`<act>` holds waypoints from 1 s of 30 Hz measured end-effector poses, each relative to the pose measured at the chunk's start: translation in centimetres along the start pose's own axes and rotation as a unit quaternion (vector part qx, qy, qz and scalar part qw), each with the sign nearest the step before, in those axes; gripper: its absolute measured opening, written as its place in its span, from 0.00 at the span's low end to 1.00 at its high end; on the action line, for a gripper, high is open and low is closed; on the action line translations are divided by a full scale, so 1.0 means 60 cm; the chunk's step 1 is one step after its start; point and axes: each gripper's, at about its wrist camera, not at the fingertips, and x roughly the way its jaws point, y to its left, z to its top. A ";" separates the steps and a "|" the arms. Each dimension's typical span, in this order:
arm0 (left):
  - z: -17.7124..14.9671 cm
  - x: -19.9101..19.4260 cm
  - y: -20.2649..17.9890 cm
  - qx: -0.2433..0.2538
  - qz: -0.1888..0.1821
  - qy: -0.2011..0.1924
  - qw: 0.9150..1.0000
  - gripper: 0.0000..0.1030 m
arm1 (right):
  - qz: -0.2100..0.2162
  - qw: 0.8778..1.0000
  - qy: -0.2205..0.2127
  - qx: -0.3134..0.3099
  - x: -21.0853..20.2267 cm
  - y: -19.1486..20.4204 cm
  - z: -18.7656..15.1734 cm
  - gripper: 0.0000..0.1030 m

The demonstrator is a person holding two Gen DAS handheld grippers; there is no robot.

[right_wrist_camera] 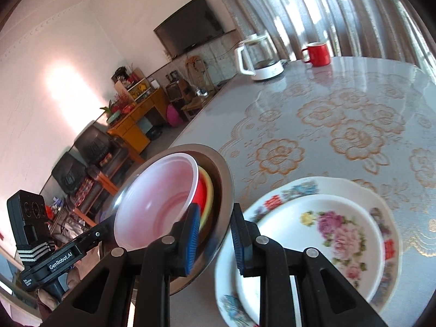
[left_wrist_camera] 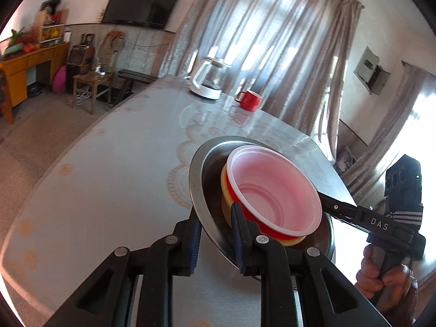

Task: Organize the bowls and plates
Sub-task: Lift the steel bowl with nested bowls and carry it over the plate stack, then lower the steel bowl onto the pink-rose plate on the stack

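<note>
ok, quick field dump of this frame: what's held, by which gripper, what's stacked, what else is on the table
held: metal bowl, lifted and tilted
nested in it: yellow bowl, then red bowl with white inside
left gripper: clamped on the metal bowl's near rim
right gripper: clamped on the opposite rim
on table: small floral plate on a larger floral plate, beside the right gripper
far end: kettle, red mug

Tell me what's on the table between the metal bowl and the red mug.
Nothing: in the left wrist view only bare patterned tabletop runs from the metal bowl to the red mug.
</note>
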 end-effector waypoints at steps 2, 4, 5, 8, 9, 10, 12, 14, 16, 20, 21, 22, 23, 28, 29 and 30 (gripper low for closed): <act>0.003 0.007 -0.023 0.012 -0.008 0.004 1.000 0.20 | -0.012 1.000 -0.008 0.005 -0.019 -0.017 0.000 0.21; 0.005 0.019 -0.046 0.022 -0.018 0.012 1.000 0.21 | -0.024 1.000 -0.014 0.011 -0.036 -0.033 -0.002 0.21; 0.006 0.025 -0.057 0.025 -0.022 0.017 0.999 0.21 | -0.031 0.999 -0.017 0.015 -0.044 -0.042 -0.004 0.21; 0.003 0.045 -0.089 0.040 -0.035 0.030 0.998 0.21 | -0.048 0.998 -0.024 0.031 -0.067 -0.070 -0.011 0.21; 0.002 0.052 -0.097 0.044 -0.037 0.035 0.998 0.22 | -0.053 0.998 -0.025 0.037 -0.071 -0.079 -0.014 0.21; 0.000 0.061 -0.107 0.048 -0.040 0.042 0.997 0.22 | -0.061 0.997 -0.026 0.043 -0.077 -0.089 -0.017 0.21; -0.005 0.074 -0.119 0.052 -0.044 0.052 0.996 0.22 | -0.072 0.995 -0.026 0.055 -0.084 -0.106 -0.023 0.21; -0.008 0.085 -0.129 0.055 -0.047 0.061 0.995 0.22 | -0.079 0.994 -0.026 0.065 -0.090 -0.121 -0.031 0.21; -0.012 0.096 -0.136 0.059 -0.047 0.069 0.995 0.22 | -0.086 0.993 -0.024 0.073 -0.092 -0.136 -0.035 0.21; -0.021 0.109 -0.142 0.058 -0.049 0.084 0.994 0.22 | -0.091 0.992 -0.020 0.080 -0.090 -0.154 -0.042 0.21; -0.024 0.107 -0.141 0.058 -0.050 0.086 0.993 0.22 | -0.091 0.992 -0.019 0.082 -0.091 -0.158 -0.047 0.21; -0.026 0.109 -0.143 0.060 -0.050 0.088 0.993 0.23 | -0.092 0.992 -0.018 0.084 -0.090 -0.161 -0.048 0.21; -0.027 0.110 -0.145 0.063 -0.050 0.089 0.993 0.23 | -0.093 0.992 -0.018 0.085 -0.090 -0.164 -0.050 0.21; -0.032 0.125 -0.147 0.068 -0.053 0.098 0.991 0.23 | -0.100 0.991 -0.016 0.092 -0.094 -0.175 -0.056 0.22; -0.034 0.127 -0.147 0.068 -0.053 0.102 0.991 0.23 | -0.101 0.990 -0.015 0.093 -0.094 -0.176 -0.057 0.22; -0.036 0.129 -0.146 0.068 -0.053 0.106 0.991 0.23 | -0.102 0.990 -0.013 0.094 -0.092 -0.178 -0.059 0.22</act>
